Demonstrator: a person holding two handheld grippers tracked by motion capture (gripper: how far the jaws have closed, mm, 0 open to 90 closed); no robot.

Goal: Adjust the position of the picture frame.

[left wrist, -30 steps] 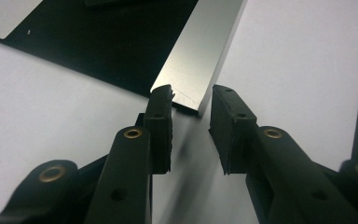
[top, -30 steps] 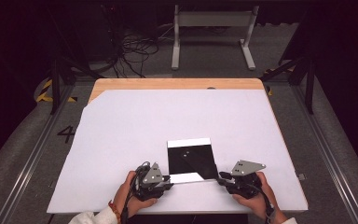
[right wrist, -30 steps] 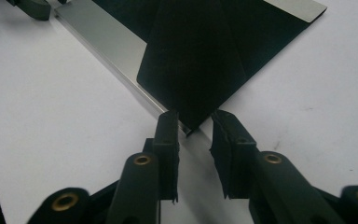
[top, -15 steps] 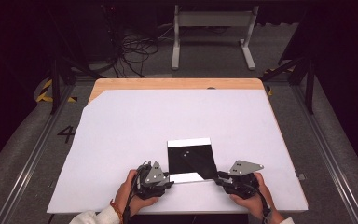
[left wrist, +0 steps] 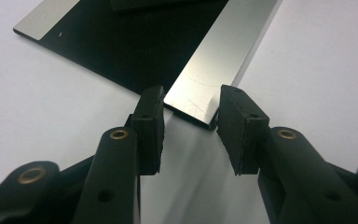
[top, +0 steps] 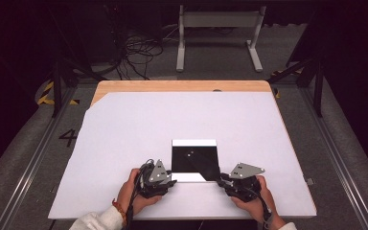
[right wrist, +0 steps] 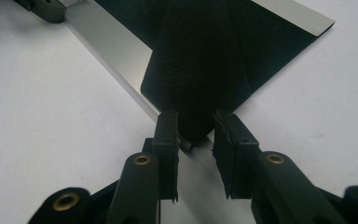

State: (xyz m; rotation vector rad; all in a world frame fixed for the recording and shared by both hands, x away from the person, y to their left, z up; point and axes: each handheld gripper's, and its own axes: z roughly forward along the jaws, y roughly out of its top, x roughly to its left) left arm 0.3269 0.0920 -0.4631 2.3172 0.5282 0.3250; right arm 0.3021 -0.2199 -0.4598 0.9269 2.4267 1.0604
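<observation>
A black square sheet (top: pixel 195 158) with silvery strips along its far and near edges lies flat on the white worktop (top: pixel 124 129), close to the near edge, about midway along it. Its near left corner sits between the jaws of the left gripper (left wrist: pixel 189 123), which have just been opening and stand spread, clear of the strip. The right gripper (right wrist: pixel 195 135) has its jaws spread around the near right corner, where a black flap is folded; whether the pads touch it I cannot tell.

Black sheet (top: pixel 194 158), silver edge strips
</observation>
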